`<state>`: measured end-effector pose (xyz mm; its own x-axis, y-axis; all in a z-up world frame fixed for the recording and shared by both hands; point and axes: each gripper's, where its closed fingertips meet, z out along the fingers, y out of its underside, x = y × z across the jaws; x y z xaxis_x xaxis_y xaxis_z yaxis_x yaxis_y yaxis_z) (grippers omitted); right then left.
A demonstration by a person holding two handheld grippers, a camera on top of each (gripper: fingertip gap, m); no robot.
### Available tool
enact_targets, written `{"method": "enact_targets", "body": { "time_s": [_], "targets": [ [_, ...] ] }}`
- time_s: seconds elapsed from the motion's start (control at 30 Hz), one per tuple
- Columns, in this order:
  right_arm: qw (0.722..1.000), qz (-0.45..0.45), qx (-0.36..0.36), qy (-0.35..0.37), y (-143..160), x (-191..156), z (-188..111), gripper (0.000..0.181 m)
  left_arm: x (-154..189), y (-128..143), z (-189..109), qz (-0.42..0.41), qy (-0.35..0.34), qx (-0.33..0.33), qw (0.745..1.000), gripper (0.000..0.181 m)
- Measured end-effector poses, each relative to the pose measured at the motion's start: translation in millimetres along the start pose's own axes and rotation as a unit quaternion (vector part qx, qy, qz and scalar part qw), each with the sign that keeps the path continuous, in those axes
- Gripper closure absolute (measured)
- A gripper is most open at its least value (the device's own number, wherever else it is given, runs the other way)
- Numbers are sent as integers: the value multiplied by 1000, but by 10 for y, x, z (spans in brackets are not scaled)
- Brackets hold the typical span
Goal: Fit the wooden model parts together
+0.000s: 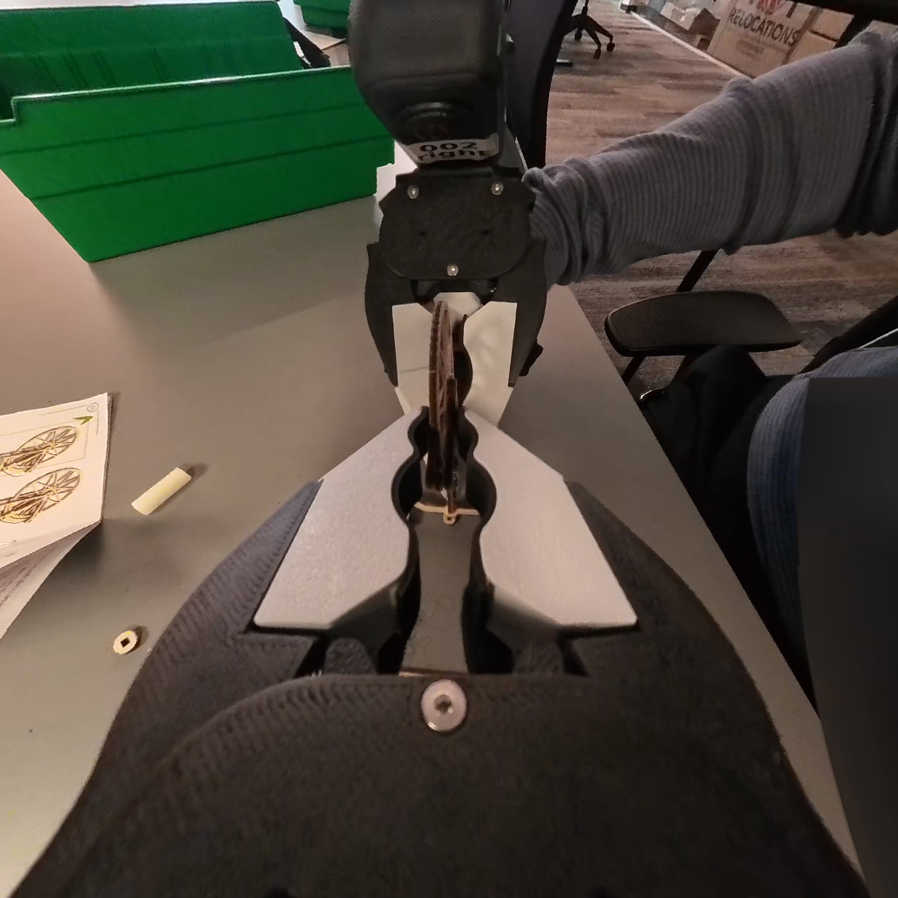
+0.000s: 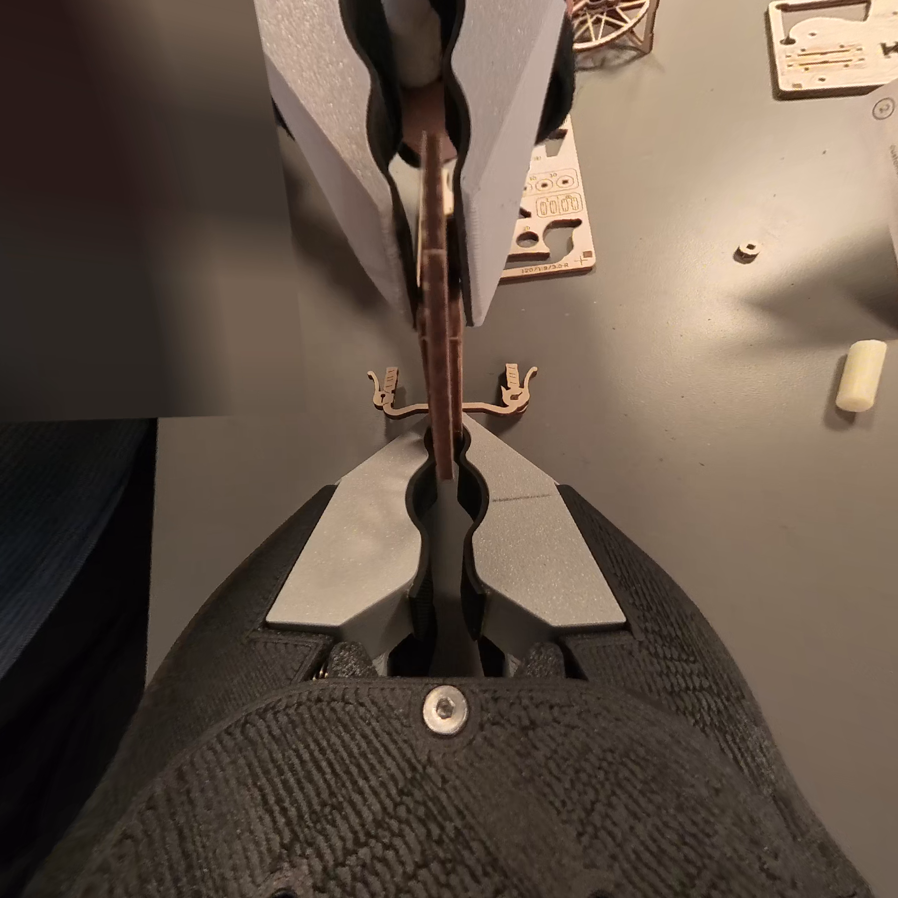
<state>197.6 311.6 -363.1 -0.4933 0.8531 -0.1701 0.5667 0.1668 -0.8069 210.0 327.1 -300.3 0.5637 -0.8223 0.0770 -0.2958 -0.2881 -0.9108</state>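
A dark wooden spoked wheel (image 1: 441,369) is seen edge-on between the two grippers, above the grey table. My left gripper (image 1: 442,422) is shut on one side of the wheel. My right gripper (image 1: 454,404) faces it and is shut on the opposite side. In the right wrist view the wheel (image 2: 440,340) runs from my right gripper (image 2: 443,432) up into my left gripper (image 2: 444,320). A pale handlebar-shaped wooden piece (image 2: 510,388) shows just behind the wheel; I cannot tell if it is joined to it.
Green bins (image 1: 170,146) stand at the back left. An instruction booklet (image 1: 43,486), a pale cylinder (image 1: 160,491) and a small washer (image 1: 127,644) lie on the table. Wooden part sheets (image 2: 549,218) (image 2: 826,48) and a spoked assembly (image 2: 612,24) lie beyond. A chair (image 1: 695,320) is past the table's right edge. One gripper's finger ends stand about 6 cm off the other's. Both grippers' tips are roughly 15 cm from the pale cylinder (image 1: 160,491). My right wrist view (image 2: 860,369) looks at it from another angle.
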Motion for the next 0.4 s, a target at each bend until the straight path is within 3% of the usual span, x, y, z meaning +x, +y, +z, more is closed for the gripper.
{"method": "enact_targets", "body": {
  "time_s": [0.3,0.4],
  "targets": [
    [1000,14,15,-8,-37,-17,-16,181,-10,-20,-9,-16,3,11,1000,167],
    [997,33,75,-11,-191,-9,-102,181,-43,-71,-75,-15,-4,24,1000,158]
  ]
}}
